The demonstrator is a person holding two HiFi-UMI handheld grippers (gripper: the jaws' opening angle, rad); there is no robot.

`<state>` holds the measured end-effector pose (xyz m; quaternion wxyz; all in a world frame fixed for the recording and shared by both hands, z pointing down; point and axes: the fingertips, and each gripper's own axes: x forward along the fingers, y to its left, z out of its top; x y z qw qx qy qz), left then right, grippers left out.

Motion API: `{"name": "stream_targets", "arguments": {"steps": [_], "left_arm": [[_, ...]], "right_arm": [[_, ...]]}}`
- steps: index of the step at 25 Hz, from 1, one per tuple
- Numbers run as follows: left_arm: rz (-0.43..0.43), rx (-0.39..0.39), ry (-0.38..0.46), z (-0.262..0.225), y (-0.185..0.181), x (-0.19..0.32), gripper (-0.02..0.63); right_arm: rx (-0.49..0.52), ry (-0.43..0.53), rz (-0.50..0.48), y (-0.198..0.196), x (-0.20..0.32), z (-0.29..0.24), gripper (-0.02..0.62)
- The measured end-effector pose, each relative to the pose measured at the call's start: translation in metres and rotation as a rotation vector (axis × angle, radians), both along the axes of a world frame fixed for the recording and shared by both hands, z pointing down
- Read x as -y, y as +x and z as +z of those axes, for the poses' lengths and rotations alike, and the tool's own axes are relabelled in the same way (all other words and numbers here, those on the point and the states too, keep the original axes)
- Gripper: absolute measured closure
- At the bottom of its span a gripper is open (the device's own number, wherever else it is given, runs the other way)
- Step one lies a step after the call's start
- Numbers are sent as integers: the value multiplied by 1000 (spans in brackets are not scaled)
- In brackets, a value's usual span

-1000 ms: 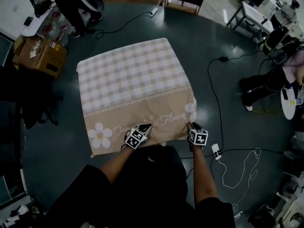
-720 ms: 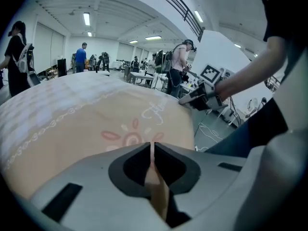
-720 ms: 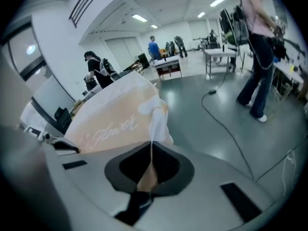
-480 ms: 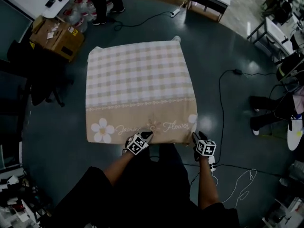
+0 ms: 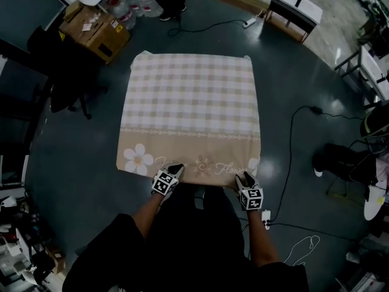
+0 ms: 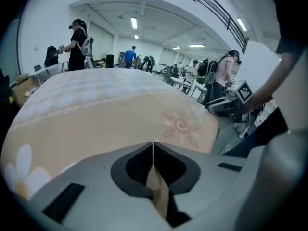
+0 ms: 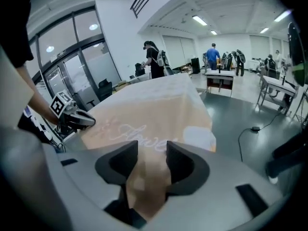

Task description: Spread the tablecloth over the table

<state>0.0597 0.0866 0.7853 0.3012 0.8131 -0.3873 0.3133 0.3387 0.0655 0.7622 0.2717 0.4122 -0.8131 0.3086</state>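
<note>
The tablecloth (image 5: 191,108) lies flat over the table, checked over the far part, with a beige band of white flowers and script along the edge nearest the person. It hangs over every side, so the table itself is hidden.

The left gripper (image 5: 176,168) is at that near edge, left of the middle. Its jaws are pressed together on a thin fold of the beige cloth (image 6: 159,191).

The right gripper (image 5: 243,176) is at the near right corner. Its jaws have just been opening and now stand wide apart, with a loose fold of the cloth (image 7: 147,186) lying between them (the pads do not squeeze it).

A cardboard box (image 5: 97,32) sits on the dark floor beyond the far left corner, and a cable (image 5: 290,145) trails to the right.
</note>
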Motion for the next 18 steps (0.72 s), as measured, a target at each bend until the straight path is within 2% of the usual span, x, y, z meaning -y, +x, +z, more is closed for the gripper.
{"name": "stream_targets", "arguments": {"steps": [2, 4, 8, 11, 13, 16, 18], "left_arm": [[55, 13, 3, 0, 0, -6, 588], [57, -17, -4, -3, -1, -11, 588], [-7, -178, 24, -36, 3, 17, 588], [-48, -332, 119, -97, 6, 39, 588], [-80, -412, 207, -150, 22, 55, 588], [-143, -442, 345, -217, 38, 78, 588], [-207, -438, 416, -248, 27, 90, 589]], "right_arm": [[-7, -26, 22, -1, 3, -3, 397], [-16, -48, 39, 1, 6, -9, 396], [-39, 45, 77, 14, 39, -52, 407], [17, 157, 85, -5, 61, -115, 472], [53, 228, 73, -21, 82, -162, 514], [113, 300, 51, -54, 107, -220, 555], [160, 333, 22, -92, 120, -247, 572]]}}
